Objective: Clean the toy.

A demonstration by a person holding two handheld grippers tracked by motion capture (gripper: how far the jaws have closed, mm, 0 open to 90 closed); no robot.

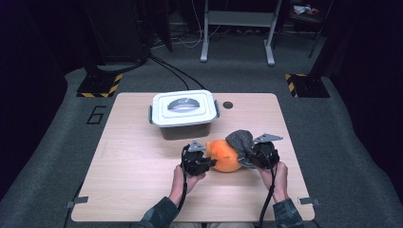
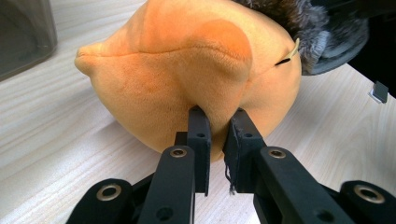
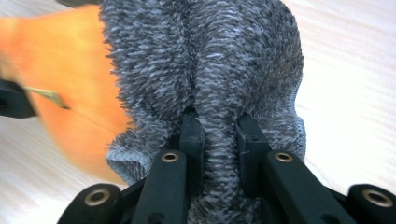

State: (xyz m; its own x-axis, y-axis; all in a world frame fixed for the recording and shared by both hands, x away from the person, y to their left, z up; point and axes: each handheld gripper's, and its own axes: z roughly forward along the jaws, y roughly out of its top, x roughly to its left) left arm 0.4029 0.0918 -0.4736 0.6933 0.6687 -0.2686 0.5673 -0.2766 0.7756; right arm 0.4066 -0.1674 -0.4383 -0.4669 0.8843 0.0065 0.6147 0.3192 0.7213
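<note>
Left tool (image 2: 217, 116) pinches a small fold of the orange plush toy (image 2: 187, 70) between nearly closed jaws, while the right tool (image 3: 219, 123) is clamped on a ridge of the grey fuzzy cloth (image 3: 205, 60) that caps the toy's far end. In the high view the toy (image 1: 223, 156) sits on the bench (image 1: 133, 161) at lower centre of the frame, between the two tools and just in front of the lidded white box (image 1: 184, 110). Both grips take only a thin bite of soft material, so a pull in opposite directions could likely let the plush slip out of the left jaws, or the cloth could stretch and snag on the toy rather than slide off. A hard tug might also drag the toy across the bench toward the box. How the cloth attaches to the toy is hidden, the toy's underside is out of sight, and the left part of the right gripper view is blurred.
</note>
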